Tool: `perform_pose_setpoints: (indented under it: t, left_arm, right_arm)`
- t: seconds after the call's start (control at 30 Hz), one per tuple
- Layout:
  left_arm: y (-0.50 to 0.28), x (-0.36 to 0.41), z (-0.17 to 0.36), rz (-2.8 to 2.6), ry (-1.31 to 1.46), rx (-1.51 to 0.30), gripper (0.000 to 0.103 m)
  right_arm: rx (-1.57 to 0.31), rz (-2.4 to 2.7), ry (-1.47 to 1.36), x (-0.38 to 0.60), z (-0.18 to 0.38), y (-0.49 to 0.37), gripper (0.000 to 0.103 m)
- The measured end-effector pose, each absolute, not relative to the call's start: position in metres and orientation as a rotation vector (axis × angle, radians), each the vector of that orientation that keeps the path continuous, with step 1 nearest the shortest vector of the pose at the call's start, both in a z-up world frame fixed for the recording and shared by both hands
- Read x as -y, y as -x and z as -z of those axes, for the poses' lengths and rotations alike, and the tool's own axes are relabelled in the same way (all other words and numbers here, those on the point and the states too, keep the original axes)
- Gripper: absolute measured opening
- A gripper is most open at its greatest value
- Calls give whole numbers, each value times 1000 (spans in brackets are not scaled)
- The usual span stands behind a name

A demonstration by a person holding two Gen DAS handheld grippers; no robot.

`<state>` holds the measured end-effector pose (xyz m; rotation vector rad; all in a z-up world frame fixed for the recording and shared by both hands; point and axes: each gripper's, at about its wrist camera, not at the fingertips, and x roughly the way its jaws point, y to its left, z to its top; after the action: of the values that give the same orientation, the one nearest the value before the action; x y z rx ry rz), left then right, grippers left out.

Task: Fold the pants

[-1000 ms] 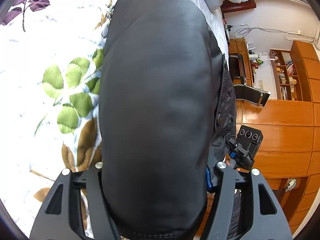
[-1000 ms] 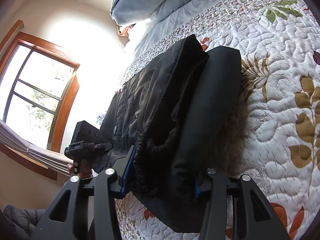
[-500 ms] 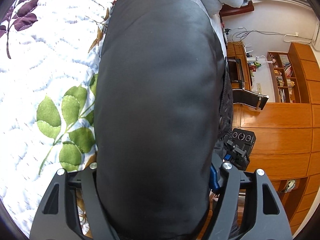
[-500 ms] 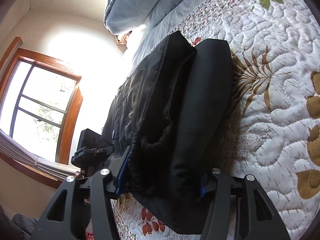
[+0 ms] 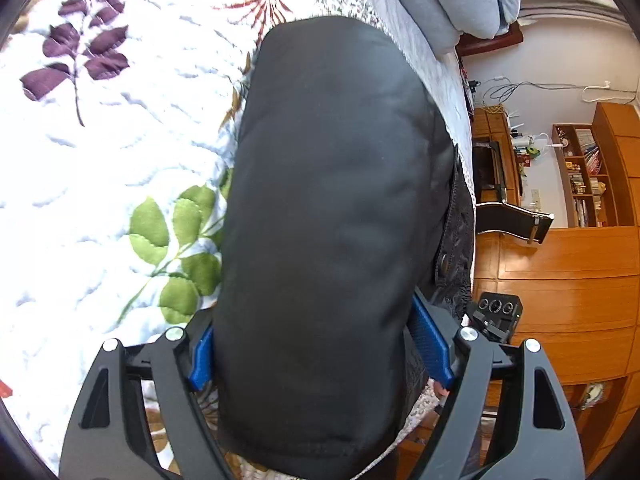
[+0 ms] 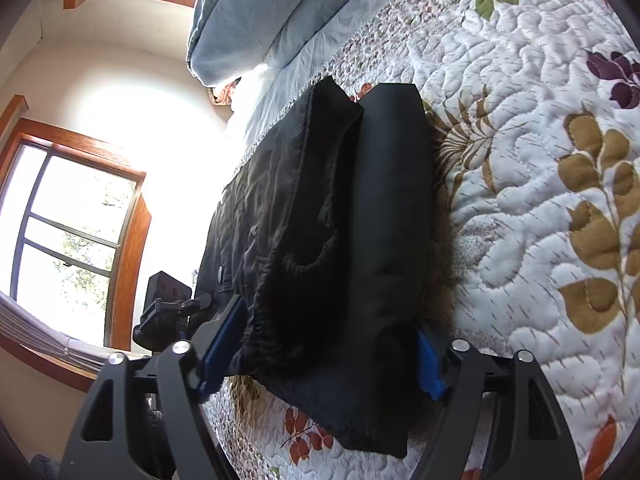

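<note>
The black pants [image 5: 332, 208] lie folded in a thick bundle on the floral quilt [image 5: 100, 152]. My left gripper [image 5: 316, 344] has its jaws wide apart on either side of the bundle's smooth end; its blue pads [image 5: 430, 344] stand beside the cloth without visibly pinching it. My right gripper [image 6: 320, 340] straddles the other end of the pants [image 6: 340, 220], where the gathered waistband shows, with blue pads [image 6: 224, 336] wide apart on both sides. The quilt also shows in the right wrist view [image 6: 540, 200].
Grey-blue pillows [image 6: 256, 12] lie at the head of the bed. A small black camera on a stand [image 5: 496, 312] sits past the bed edge, also in the right wrist view [image 6: 164, 304]. Wooden cabinets [image 5: 560, 272] and a window [image 6: 68, 232] flank the bed.
Both grippers have drawn back along the bundle. More of each blue pad now shows and the jaws stand slightly wider. The pants have stayed flat on the quilt.
</note>
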<state>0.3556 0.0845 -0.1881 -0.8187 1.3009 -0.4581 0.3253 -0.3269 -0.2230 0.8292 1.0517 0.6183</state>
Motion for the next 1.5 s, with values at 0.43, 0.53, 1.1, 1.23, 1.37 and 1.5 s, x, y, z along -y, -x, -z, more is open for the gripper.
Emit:
perform_pose_setpoints:
  t: [0.43, 0.53, 1.1, 1.23, 1.37, 1.5]
  left_arm:
    - [-270, -84, 92, 130, 327, -1052, 93]
    - [-258, -69, 83, 123, 293, -1048, 96]
    - [-174, -11, 10, 116, -51, -852, 100]
    - [-165, -7, -2, 126, -35, -832, 100]
    - [-160, -7, -9, 86, -50, -812, 100]
    - [-159, -10, -11, 91, -29, -815, 100]
  right_arm:
    - [-976, -271, -438, 301, 145, -235, 88]
    - [-976, -250, -407, 285, 132, -225, 89]
    - [-940, -60, -215, 228, 72, -175, 99]
    - [-942, -26, -167, 219, 62, -171, 99]
    - [-970, -4, -158, 212, 59, -169, 99]
    - [-1005, 13, -151, 205, 59, -169, 99]
